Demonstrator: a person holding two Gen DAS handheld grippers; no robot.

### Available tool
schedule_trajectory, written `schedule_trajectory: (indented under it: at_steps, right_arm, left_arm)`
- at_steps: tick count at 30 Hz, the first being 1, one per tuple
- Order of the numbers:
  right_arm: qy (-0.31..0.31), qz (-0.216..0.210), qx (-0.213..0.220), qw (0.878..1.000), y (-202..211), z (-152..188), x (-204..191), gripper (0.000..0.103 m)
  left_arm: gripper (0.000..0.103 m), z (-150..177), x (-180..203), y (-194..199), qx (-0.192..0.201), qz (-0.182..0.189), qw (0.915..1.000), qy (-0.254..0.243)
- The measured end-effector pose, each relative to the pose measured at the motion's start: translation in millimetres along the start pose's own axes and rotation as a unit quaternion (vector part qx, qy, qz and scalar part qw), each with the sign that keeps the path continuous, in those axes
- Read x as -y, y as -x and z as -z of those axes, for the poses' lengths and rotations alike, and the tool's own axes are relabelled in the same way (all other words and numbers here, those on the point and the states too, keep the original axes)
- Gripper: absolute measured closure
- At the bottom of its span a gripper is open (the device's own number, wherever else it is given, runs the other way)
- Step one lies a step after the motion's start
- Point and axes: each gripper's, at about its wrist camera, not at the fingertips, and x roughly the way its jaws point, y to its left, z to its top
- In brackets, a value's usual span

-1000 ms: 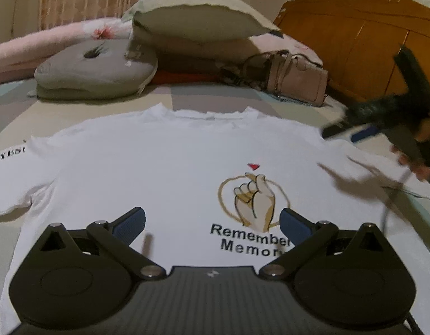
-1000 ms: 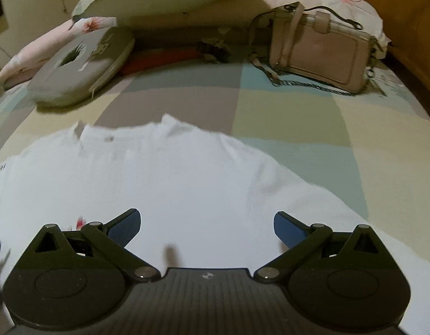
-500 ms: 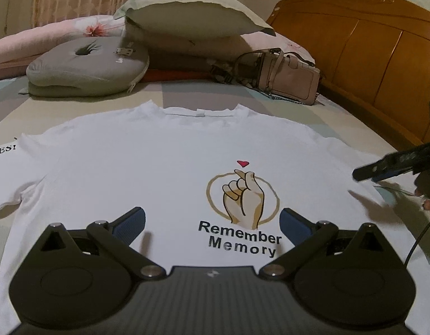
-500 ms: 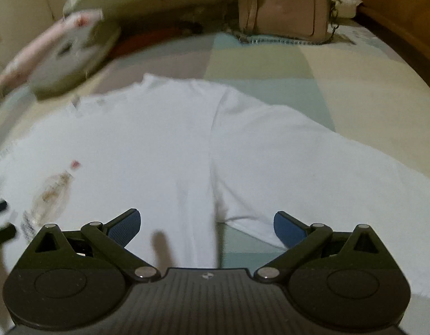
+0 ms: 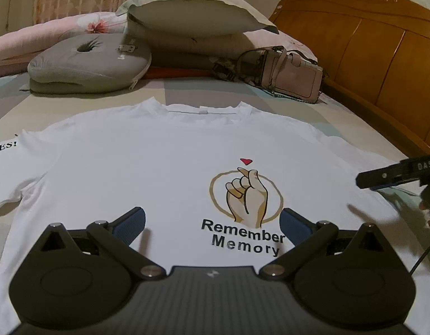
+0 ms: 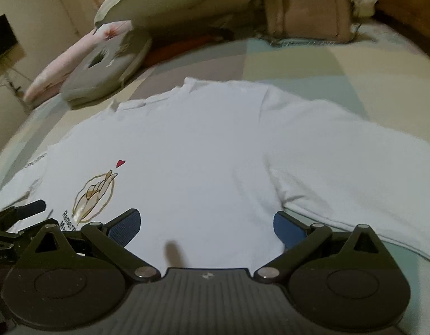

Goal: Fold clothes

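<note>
We find the white T-shirt (image 5: 159,167) flat on the bed (image 5: 312,117), judging it light, limp and best pinched at sleeve (image 6: 354,167) and hem edges; both grippers' (image 5: 212,220) (image 6: 205,223) jaws stand spread, empty.

Left gripper (image 5: 212,223) over shirt (image 5: 159,167) hem, fingers wide apart, nothing between them but flat cloth. Right gripper (image 6: 205,227) likewise spread, over shirt's right side near armpit. Open bedsheet (image 6: 340,64) between collar and far clutter, passable. Far edge blocked: grey cushion (image 5: 89,64) far left, stacked pillows (image 5: 192,22) centre, handbag (image 5: 287,75) far right. Headboard (image 5: 382,64) walls off right side. Right sleeve (image 6: 354,167) lies flat, sheet clear beyond it. Grippers close at near edge, could crowd each other.
</note>
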Motion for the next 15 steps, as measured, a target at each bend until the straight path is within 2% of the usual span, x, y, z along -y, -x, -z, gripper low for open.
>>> schedule_trajectory:
  at_steps: [5, 10, 15]
  right_arm:
    - [0.039, -0.017, -0.007, 0.999, 16, 24, -25, 0.0]
    - [0.081, 0.022, 0.002, 0.996, 11, 54, -31, 0.0]
    - [0.076, 0.058, -0.004, 0.995, 29, 70, -31, 0.0]
  left_arm:
    - [0.001, 0, 0, 0, -0.001, -0.001, 1.0, 0.0]
    - [0.001, 0, 1, -1, -0.004, -0.001, 1.0, -0.002]
    - [0.001, 0, 0, 0, -0.006, 0.006, 1.0, 0.002]
